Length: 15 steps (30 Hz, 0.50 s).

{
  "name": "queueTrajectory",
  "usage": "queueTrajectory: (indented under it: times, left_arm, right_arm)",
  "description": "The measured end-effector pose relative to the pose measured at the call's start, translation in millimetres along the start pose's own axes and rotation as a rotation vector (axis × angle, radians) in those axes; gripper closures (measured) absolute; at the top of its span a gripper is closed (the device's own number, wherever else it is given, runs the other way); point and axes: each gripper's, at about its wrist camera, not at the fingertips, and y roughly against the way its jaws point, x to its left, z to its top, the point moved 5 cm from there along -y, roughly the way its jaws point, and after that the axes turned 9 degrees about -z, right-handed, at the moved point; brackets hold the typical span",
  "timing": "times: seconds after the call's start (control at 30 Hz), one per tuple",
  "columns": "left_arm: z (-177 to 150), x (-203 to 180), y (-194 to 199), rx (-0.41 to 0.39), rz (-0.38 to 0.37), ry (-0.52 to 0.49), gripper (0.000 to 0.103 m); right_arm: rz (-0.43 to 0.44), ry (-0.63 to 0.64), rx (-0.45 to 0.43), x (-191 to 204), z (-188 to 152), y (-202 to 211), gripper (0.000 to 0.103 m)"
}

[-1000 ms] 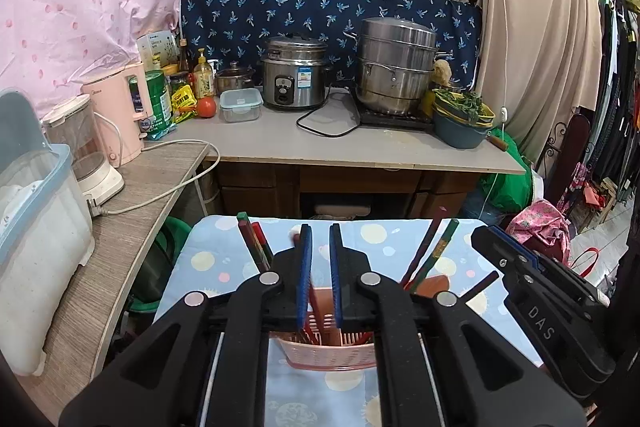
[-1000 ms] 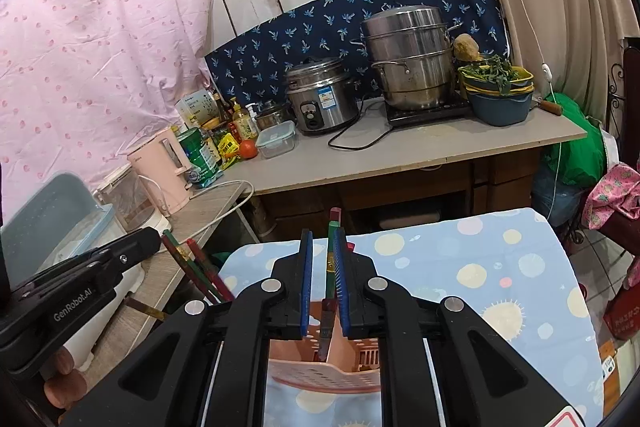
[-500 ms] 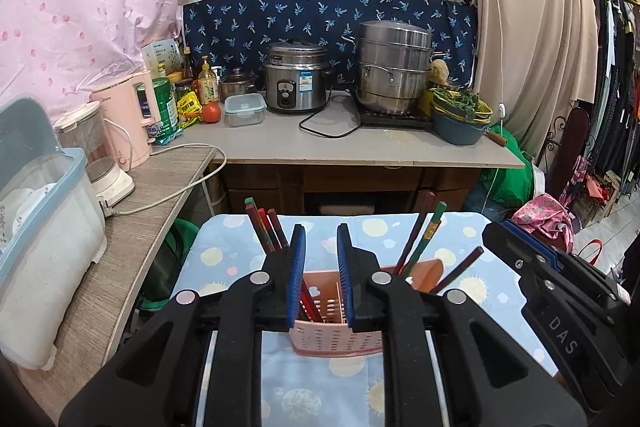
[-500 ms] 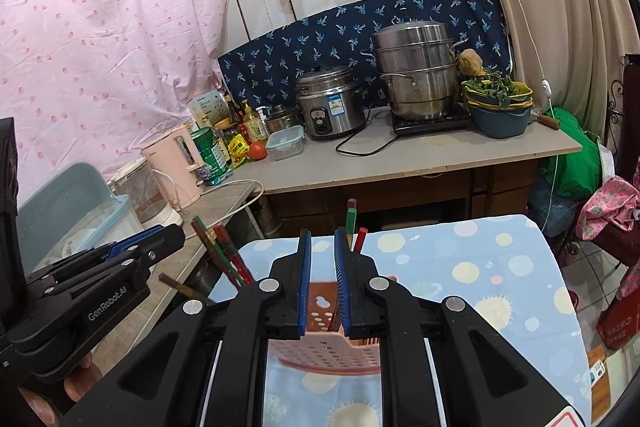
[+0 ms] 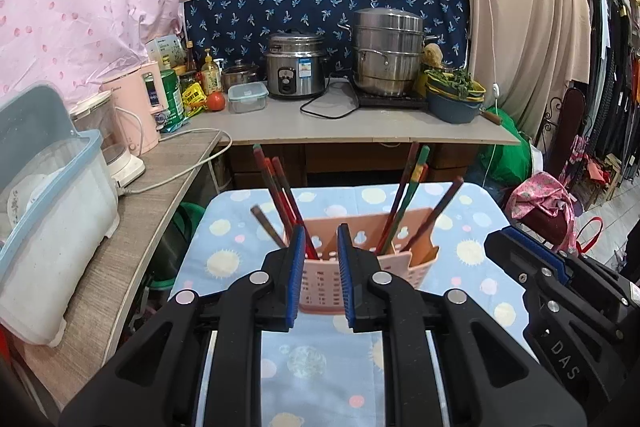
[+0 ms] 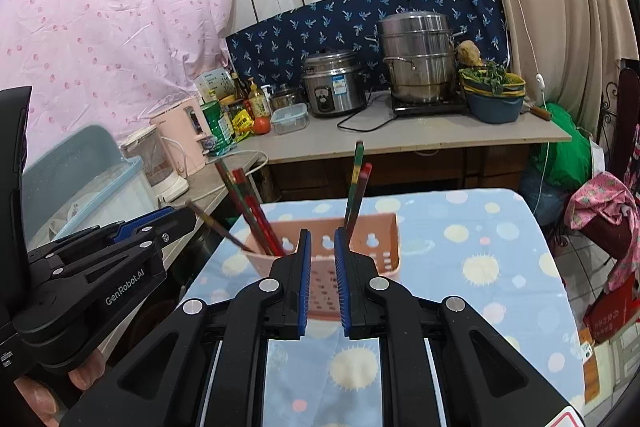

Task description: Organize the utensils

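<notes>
Since both grippers have backed away from the pink caddy (image 5: pixel 362 269) over the last second, this reads as a release-and-retreat, not a new grasp.

Left to right:
- left chopstick bunch (image 5: pixel 280 195): red/green sticks plus one dark one, leaning out over the caddy's left end. A second ago they showed right beside the left jaws; now they stand apart from them, in the caddy's left compartment.
- left gripper (image 5: pixel 319 277): jaws parted a little, nothing between them, only the caddy wall visible through the gap. Gap is wider than a second ago. It sits on the near side of the caddy, not touching it as far as I can tell.
- right chopstick bunch (image 5: pixel 408 199): leaning right in the right compartment. In the right wrist view a green/red pair (image 6: pixel 357 187) was between the right jaws a second ago; now it stands free in the caddy beyond them.
- right gripper (image 6: pixel 320 277): jaws slightly spread, empty, pulled back toward the near edge of the dotted blue cloth (image 6: pixel 500 259) on the surface.

Judgement: all visible chopsticks are in the caddy, split between two ends. No loose utensils seen on the surface in either view, so the task looks at or near done. Risk: the sticks lean steeply, so a bump to the caddy could tip them out.
</notes>
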Motion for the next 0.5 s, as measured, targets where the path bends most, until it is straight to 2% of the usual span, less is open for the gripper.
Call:
queueTrajectory:
  times: [0.17,0.3,0.5]
  left_arm:
    - [-21.3,1.8,4.3,0.032,-0.001,0.001,0.085]
    - [-37.4,3.8,6.3,0.051,0.012,0.001,0.078]
    - [-60.2,7.0,3.6,0.089,0.023,0.011,0.077]
  right_arm:
    - [-0.004,-0.002,0.033,0.2,-19.4,4.4,0.090]
    - [-0.013,0.009,0.054,0.9,-33.6,5.7,0.090]
    - [-0.027,0.015,0.082,-1.1,-53.3,6.0,0.090]
